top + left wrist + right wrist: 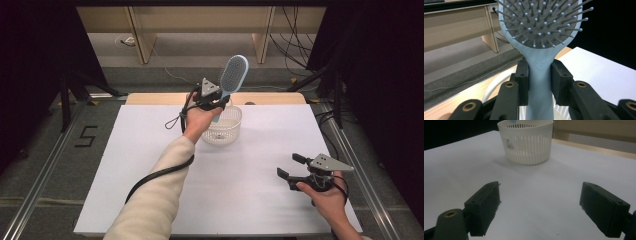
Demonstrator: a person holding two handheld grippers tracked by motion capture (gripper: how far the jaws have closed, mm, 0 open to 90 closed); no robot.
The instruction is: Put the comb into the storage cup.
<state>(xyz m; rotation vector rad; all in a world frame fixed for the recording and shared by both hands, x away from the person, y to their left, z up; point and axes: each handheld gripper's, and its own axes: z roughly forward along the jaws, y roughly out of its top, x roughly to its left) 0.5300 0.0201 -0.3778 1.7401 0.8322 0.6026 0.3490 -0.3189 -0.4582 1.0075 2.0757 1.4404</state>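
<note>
From where I stand there is one light-blue paddle hairbrush (231, 79), one white slotted basket (223, 126), two grippers and one white table (250, 195). The left gripper (216, 102) is at the far middle of the table, directly over the basket's left rim, and its jaws are clamped on the brush's handle; the brush stands nearly upright, tilted a little to the right, with its bristled head well above the gripper and its lower handle end dipping into the basket. The right gripper (290, 166) sits at the near right, well apart from the basket, its jaws spread wide with nothing between them. The left gripper view shows the grip up close, both black pads pressing the handle just below the head, and the ball-tipped bristles. The right gripper view shows the basket's slotted wall and a small label on it.
</note>
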